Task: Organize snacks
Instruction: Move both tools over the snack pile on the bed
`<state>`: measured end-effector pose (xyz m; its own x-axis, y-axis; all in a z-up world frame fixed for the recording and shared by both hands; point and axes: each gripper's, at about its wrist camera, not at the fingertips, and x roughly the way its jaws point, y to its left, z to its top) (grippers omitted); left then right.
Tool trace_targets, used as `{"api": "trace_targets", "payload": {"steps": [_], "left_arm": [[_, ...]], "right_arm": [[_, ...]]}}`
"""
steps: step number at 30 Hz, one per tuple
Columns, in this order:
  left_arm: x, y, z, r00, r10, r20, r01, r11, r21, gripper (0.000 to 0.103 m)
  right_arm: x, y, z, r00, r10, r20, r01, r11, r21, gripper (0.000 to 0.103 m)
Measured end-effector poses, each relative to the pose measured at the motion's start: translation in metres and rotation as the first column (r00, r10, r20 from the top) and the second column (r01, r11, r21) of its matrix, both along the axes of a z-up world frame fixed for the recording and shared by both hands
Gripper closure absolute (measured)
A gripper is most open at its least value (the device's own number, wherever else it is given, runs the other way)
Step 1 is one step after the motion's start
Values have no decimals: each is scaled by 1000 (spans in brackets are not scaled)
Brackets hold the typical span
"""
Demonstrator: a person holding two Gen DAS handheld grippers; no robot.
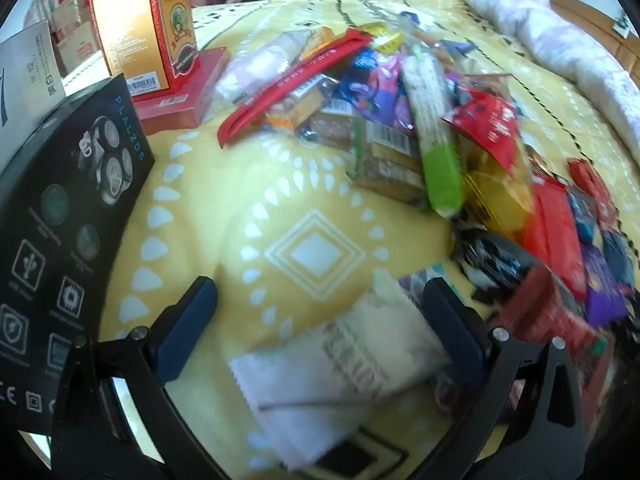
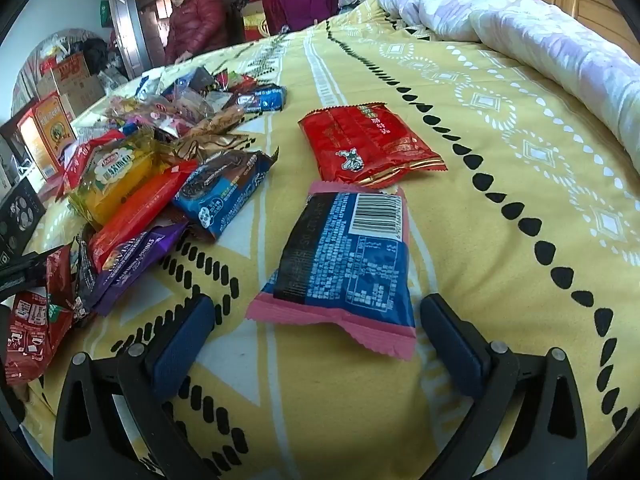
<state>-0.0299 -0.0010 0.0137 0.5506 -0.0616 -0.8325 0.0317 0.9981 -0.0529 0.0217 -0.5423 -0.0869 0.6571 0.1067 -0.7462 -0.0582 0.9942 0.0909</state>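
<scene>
A heap of snack packets [image 1: 400, 112] lies on a yellow patterned bedspread [image 1: 280, 200]; it also shows in the right wrist view [image 2: 160, 168]. My left gripper [image 1: 320, 304] is open, with a white packet [image 1: 348, 372] lying between its fingers on the bedspread. My right gripper [image 2: 320, 312] is open just short of a blue packet with pink ends [image 2: 352, 260], barcode side up. A red packet [image 2: 368, 144] lies beyond it, apart from the heap.
A black box [image 1: 68, 248] stands at the left. An orange and red carton [image 1: 148, 24] stands on a flat red box [image 1: 184, 92] behind it. A rolled floral quilt [image 2: 540, 36] lies along the far right. A person in a red jacket [image 2: 196, 16] sits beyond the bed.
</scene>
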Motion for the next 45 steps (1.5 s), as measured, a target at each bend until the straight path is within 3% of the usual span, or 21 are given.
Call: {"api": "trace_targets", "payload": {"steps": [2, 4, 5, 8, 10, 12, 15, 20, 24, 33, 36, 39, 43, 45], "left_arm": [[0, 4, 6, 999, -20, -47, 18, 999, -36, 0], [0, 5, 18, 996, -37, -85, 29, 995, -93, 7], [-1, 7, 28, 995, -51, -86, 39, 989, -141, 9], [-7, 2, 51, 996, -69, -63, 55, 979, -197, 9], [-18, -7, 68, 996, -85, -25, 80, 983, -167, 8], [-28, -18, 84, 996, -85, 9, 86, 993, -78, 8], [-41, -23, 102, 995, -80, 61, 80, 997, -6, 8], [-52, -18, 124, 991, -50, 122, 41, 996, 76, 8], [-63, -22, 132, 987, -42, 157, 21, 991, 134, 7], [-71, -24, 123, 995, -55, 85, 49, 996, 77, 7], [-80, -14, 122, 996, -32, 84, 25, 996, 80, 7], [-85, -3, 124, 995, -2, 99, -6, 996, 87, 7], [-86, 10, 133, 994, 6, 107, -12, 999, 52, 7], [-87, 17, 138, 993, 11, 117, -16, 999, 41, 7]], "right_arm": [[4, 2, 4, 999, 23, -44, -24, 999, -29, 0], [7, 2, 9, 995, 45, -88, -48, 998, -34, 0], [7, -1, 11, 992, 53, -111, -56, 998, -21, 0], [0, -7, 20, 990, 68, -125, -68, 998, 4, 0], [-7, -7, 25, 990, 75, -116, -77, 997, -9, 0], [-19, -5, 32, 992, 83, -92, -87, 996, -36, 0], [-36, -3, 42, 994, 93, -48, -96, 994, -56, 0], [-68, 11, 53, 986, 157, 46, -146, 971, -189, 0], [-82, 12, 43, 978, 204, 30, -196, 966, -170, 0], [-91, 5, 37, 982, 188, 15, -186, 977, -108, 0], [-96, 13, 41, 973, 231, 21, -228, 968, -102, 0], [-104, 38, 43, 944, 331, 20, -325, 937, -130, 0], [-96, 76, 40, 901, 435, -1, -430, 892, -140, 11], [-84, 97, 41, 886, 464, 8, -459, 879, -126, 21]]}}
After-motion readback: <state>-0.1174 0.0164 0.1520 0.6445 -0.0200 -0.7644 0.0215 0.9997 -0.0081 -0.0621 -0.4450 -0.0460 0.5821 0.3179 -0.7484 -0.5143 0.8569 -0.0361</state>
